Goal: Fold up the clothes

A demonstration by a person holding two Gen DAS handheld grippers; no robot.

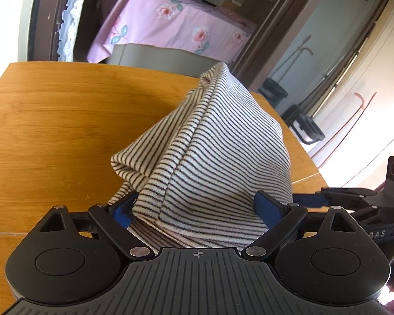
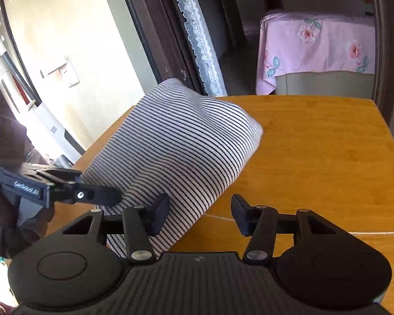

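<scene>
A white garment with thin dark stripes (image 1: 210, 144) lies folded in a thick mound on the wooden table (image 1: 52, 131). My left gripper (image 1: 195, 206) stands wide, its blue pads on either side of the near end of the mound; the cloth spreads past the right pad. In the right wrist view the same garment (image 2: 176, 144) rises at the table's left edge, a little blurred. My right gripper (image 2: 199, 215) is open: its left finger lies over the cloth's near corner, its right finger over bare table (image 2: 315, 157). The left gripper's finger (image 2: 102, 197) touches the cloth's left edge.
The table's far edge and right corner are close behind the garment. Beyond stand furniture under a pink flowered cloth (image 1: 170, 26), a lace curtain (image 2: 197, 39) and a dark door frame. A black bin (image 1: 273, 92) sits on the floor. A person's dark sleeve (image 2: 8, 141) is at left.
</scene>
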